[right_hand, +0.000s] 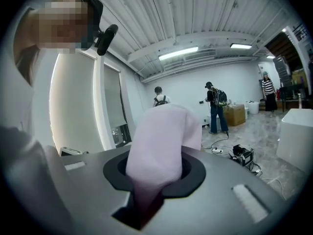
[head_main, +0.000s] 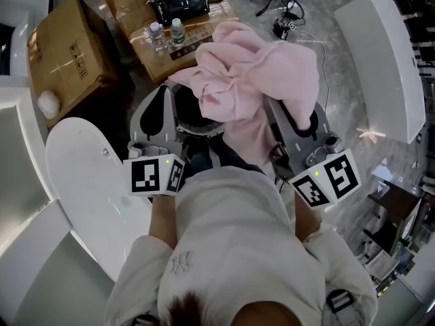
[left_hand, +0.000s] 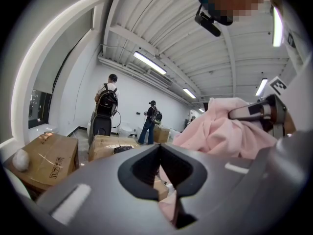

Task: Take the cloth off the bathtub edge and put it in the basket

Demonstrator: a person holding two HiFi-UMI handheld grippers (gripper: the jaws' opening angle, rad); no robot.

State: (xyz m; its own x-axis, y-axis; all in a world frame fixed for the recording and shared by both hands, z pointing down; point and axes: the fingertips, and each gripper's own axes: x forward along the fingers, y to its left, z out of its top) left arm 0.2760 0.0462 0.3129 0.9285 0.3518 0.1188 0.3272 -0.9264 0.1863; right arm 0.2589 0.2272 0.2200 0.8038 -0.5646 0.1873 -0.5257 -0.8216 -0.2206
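While the head view shows the pink cloth point(head_main: 253, 80) bunched up between your two grippers, above the floor and a cardboard box point(head_main: 64, 53), only the gripper views settle the grips. The right gripper view shows your right gripper point(right_hand: 146, 195) pinching a thick fold that fills the jaws and rises before the lens. The left gripper view shows your left gripper point(left_hand: 168, 199) drawn almost together, with a pink sliver caught in the narrow slit and the rest of the cloth off to its right. Both show people standing far behind, unseen from above.
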